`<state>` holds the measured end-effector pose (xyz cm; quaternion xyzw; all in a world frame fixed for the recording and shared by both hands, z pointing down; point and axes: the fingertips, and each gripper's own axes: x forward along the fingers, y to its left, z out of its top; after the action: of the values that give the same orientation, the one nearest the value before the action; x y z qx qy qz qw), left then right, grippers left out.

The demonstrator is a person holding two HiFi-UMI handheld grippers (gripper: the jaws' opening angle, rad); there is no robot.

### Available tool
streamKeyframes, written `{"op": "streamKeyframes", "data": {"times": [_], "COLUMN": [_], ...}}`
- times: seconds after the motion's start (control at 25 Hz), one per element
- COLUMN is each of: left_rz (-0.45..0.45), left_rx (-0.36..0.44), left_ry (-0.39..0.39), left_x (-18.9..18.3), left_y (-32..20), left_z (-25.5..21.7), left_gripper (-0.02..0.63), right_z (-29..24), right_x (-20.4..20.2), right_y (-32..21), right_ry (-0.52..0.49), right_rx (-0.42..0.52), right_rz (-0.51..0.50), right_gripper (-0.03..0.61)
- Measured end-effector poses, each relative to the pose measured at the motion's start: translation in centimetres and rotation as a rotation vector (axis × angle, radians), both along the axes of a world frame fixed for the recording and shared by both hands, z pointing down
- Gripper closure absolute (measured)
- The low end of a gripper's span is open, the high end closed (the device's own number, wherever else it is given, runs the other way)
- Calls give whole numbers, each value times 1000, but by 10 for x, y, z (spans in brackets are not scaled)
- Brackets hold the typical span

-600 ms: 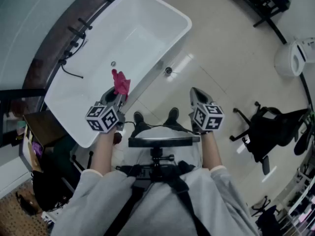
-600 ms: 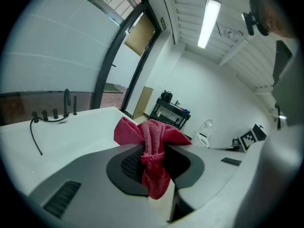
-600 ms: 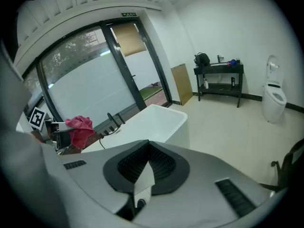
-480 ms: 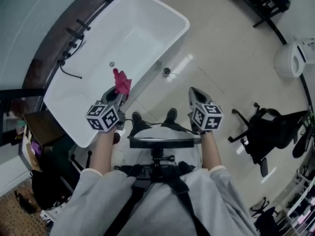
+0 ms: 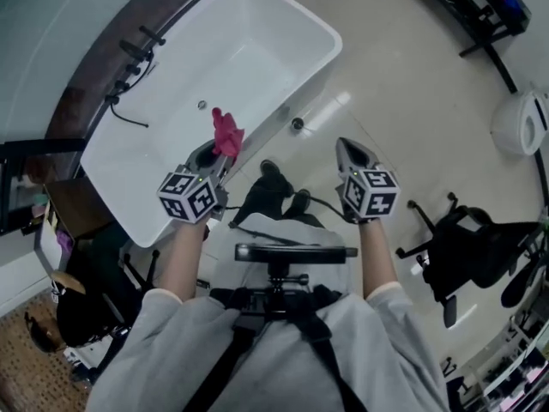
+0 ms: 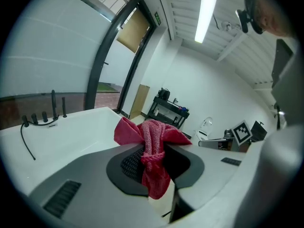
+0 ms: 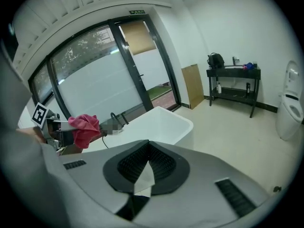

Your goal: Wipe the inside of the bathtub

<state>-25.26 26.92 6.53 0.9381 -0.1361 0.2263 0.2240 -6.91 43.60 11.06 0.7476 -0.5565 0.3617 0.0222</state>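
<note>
— What are your tongs holding?

— My left gripper (image 6: 153,152) is clamped on a red cloth (image 6: 151,136), bitten across its bunched middle, with the ends flopping out above and below. My right gripper (image 7: 144,164) is closed on nothing.

— How will the cloth handle?

— It's looped terry: soft, light and limp. I judge it will mould to curves, and a deep bite on the bunch should stop it dragging loose.

— And the tub?

— The bathtub (image 5: 319,26) is white, glossy, smooth-walled and round-cornered. I hold the cloth above its near side, seemingly clear of the surface.
</note>
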Motion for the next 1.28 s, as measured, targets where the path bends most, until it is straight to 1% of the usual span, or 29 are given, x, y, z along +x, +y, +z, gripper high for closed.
{"op": "streamKeyframes", "data": {"times": [0.12, 0.2, 0.32, 0.44, 0.6, 0.8, 0.88, 1.04, 1.16, 1.28], "left_rz": [7, 23, 49, 59, 88, 106, 102, 93, 100, 83], "left_rx": [5, 9, 19, 30, -2, -32, -32, -31, -29, -55], "left_ry": [-6, -3, 6, 9, -9, -11, -12, -18, -49, -80], "left_x": [13, 26, 47, 65, 70, 86, 90, 95, 101, 106], "left_y": [-13, -23, -40, -68, -102, -132, -142, -154, -158, -164], "left_z": [2, 4, 12, 22, 43, 62, 69, 80, 95, 114], "left_gripper": [532, 532, 532, 532, 532, 532, 532, 532, 532, 532], "right_z": [2, 3, 5, 8, 10, 17, 22, 38, 58, 84], "right_x": [14, 25, 35, 44, 48, 64, 70, 81, 92, 103], "right_y": [-23, -40, -66, -108, -168, -222, -239, -267, -287, -306], "right_ry": [10, 37, 71, 89, 109, 189, 208, 212, 221, 227], "right_rx": [-7, -29, -48, -64, -104, -187, -211, -256, -290, -324], "right_rz": [-33, -69, -147, -229, -330, -481, -521, -607, -683, -775], "right_gripper": [569, 569, 569, 569, 569, 569, 569, 569, 569, 569]}}
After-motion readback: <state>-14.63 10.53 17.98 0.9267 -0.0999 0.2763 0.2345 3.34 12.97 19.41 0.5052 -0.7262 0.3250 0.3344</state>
